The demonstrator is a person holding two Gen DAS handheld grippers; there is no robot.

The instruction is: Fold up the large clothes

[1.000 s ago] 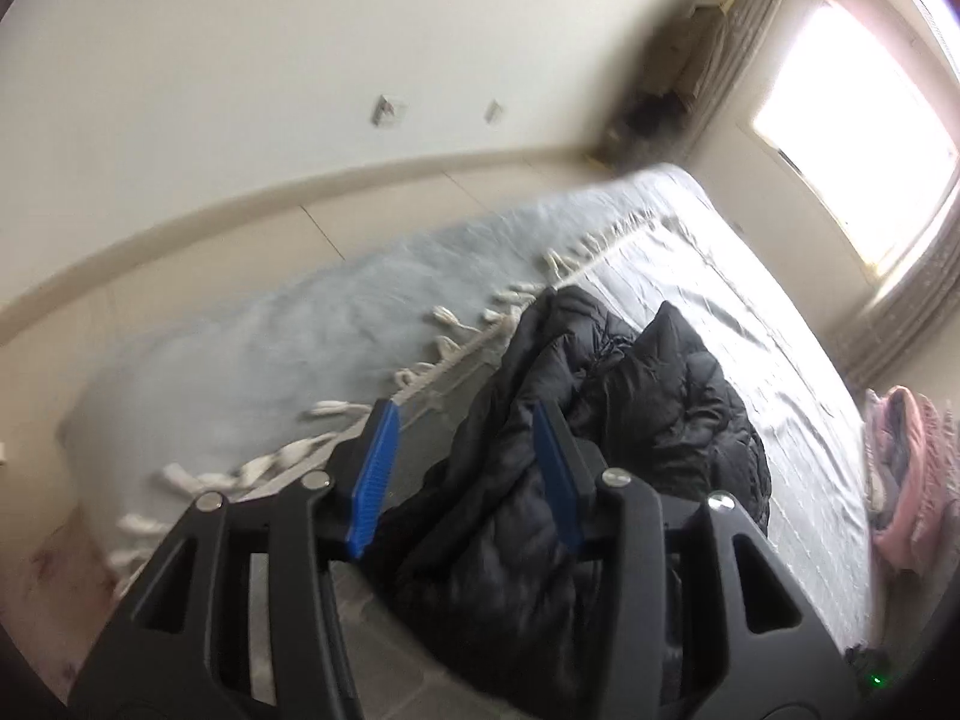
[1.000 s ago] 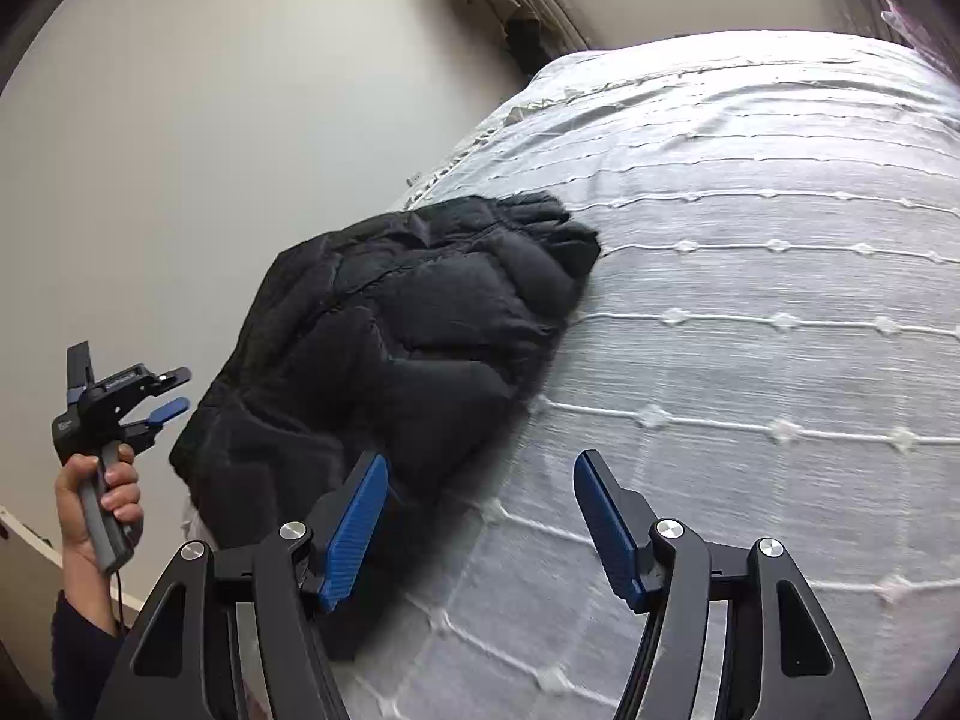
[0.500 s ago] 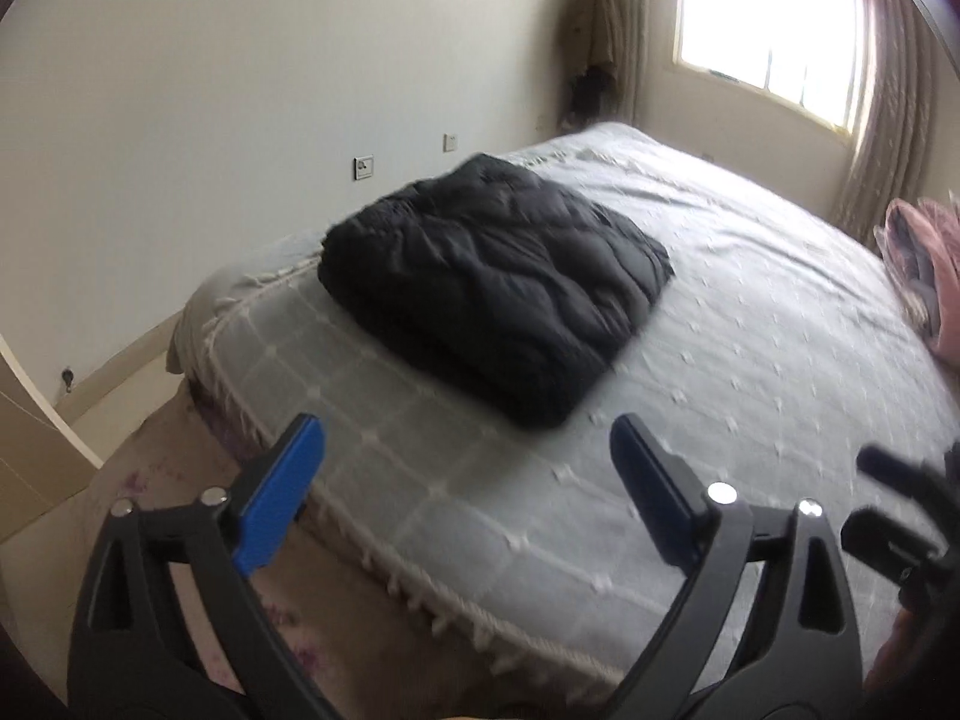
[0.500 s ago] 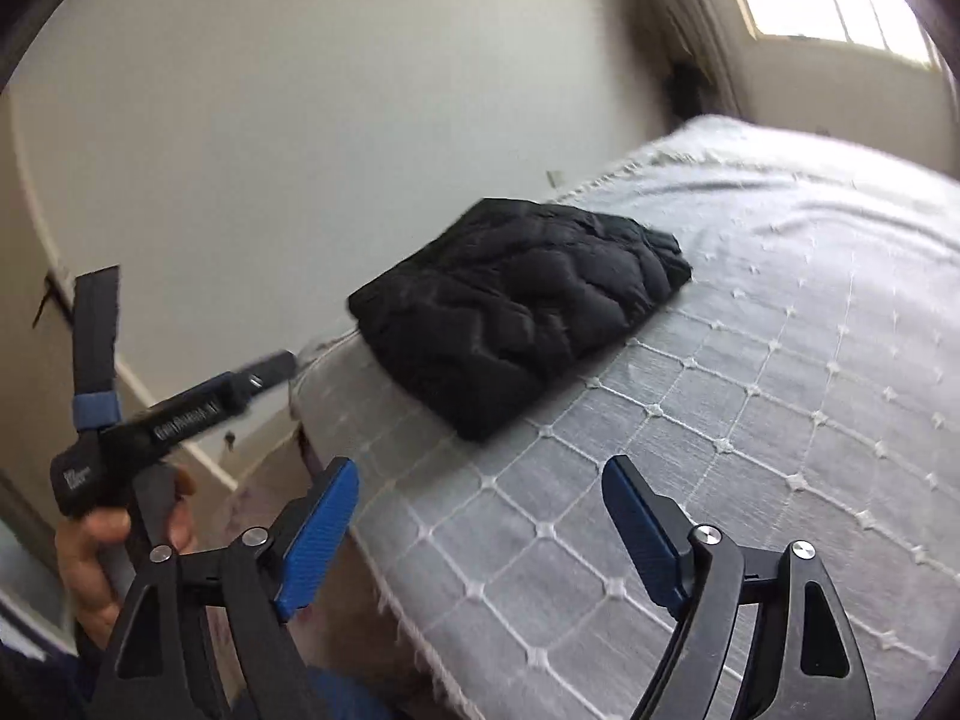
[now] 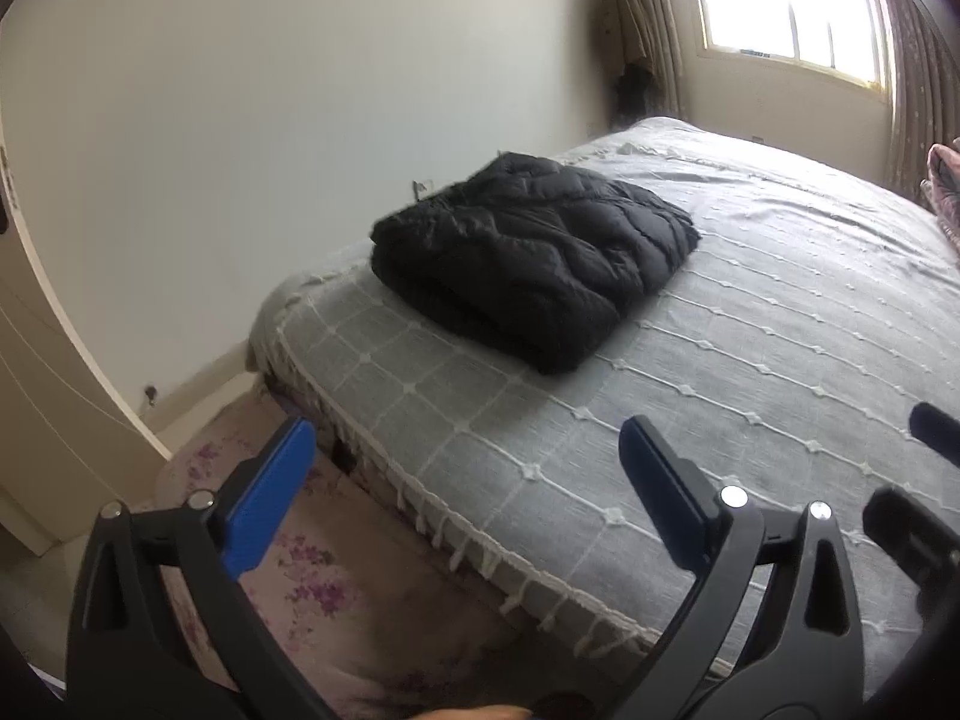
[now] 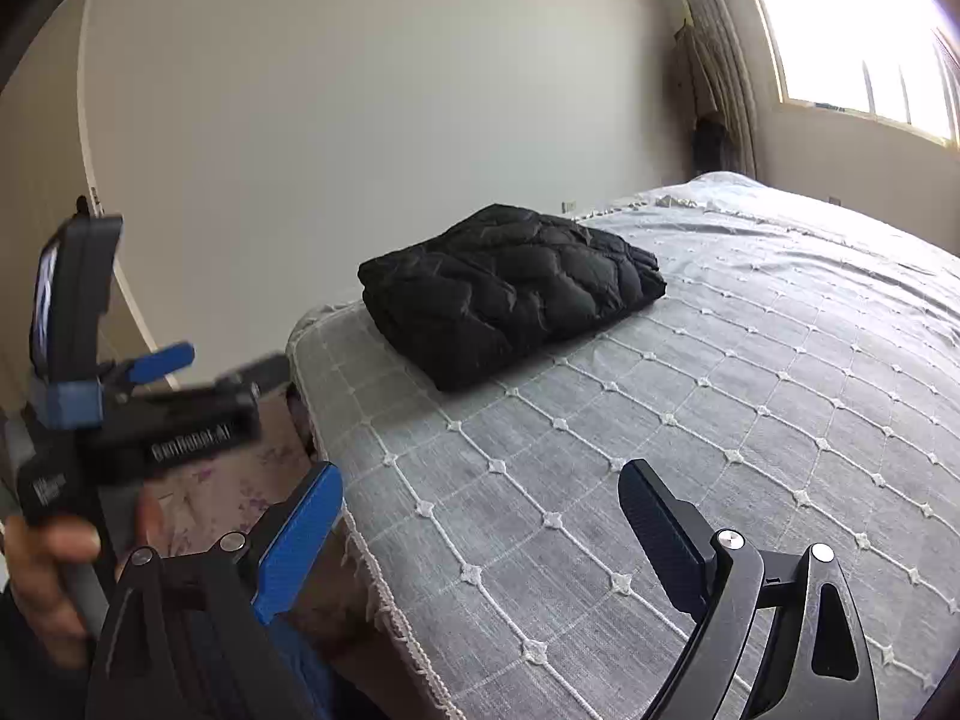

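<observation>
**Cut off, blurred, or hidden**

Right of the black jacket (image 5: 534, 264), a pink bundle (image 5: 945, 192) is cut by the left wrist view's edge. Left of the jacket in the right wrist view, the left gripper (image 6: 204, 366) is motion-blurred, and the hand (image 6: 48, 588) holding it is partly out of view. The jacket's underside is hidden against the bedspread (image 6: 750, 420).

The folded jacket (image 5: 534, 258) lies on the bed (image 5: 750, 420) near its wall-side corner.

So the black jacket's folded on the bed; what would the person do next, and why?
Probably just lower both tools and stop. The jacket lies in a neat folded bundle near the bed corner, and both the left tool and right tool are open, empty and well back from it.
</observation>
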